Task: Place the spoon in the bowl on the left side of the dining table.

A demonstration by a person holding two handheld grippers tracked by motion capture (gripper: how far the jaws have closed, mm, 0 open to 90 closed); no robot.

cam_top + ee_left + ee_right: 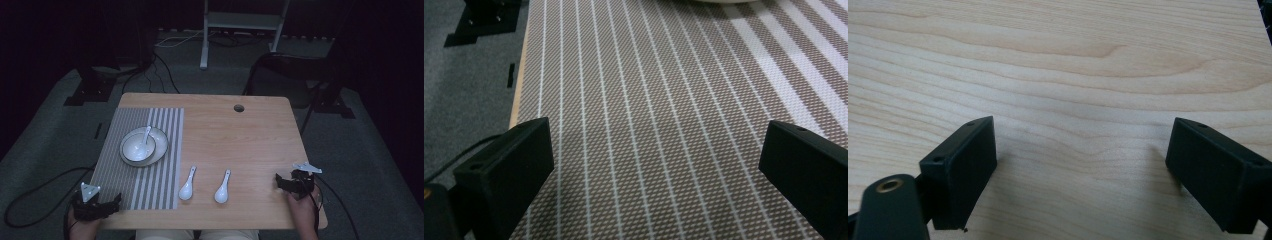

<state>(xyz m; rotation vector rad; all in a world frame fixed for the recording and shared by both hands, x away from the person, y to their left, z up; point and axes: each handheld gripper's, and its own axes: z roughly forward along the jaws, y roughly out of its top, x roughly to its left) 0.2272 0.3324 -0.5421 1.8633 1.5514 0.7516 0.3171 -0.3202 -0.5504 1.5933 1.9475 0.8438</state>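
Note:
A striped placemat [145,190] covers the left part of the wooden table [240,140]. On it stands a white plate [161,145] with a white bowl [135,150] on top, and a white spoon [145,137] rests in the bowl. Two more white spoons [187,184] [222,187] lie on bare wood near the front middle. My left gripper [116,204] is open at the mat's front left corner; its jaws stand wide over the mat [649,90], left gripper [659,150]. At the front right, my right gripper [278,183] is open over bare wood [1058,60], right gripper [1083,160].
A round cable hole [239,108] sits near the table's far edge. Behind the table are a dark chair [295,65], a white stand [240,22] and cables [160,65] on the grey carpet. The table's left edge and the carpet [469,75] lie close to my left gripper.

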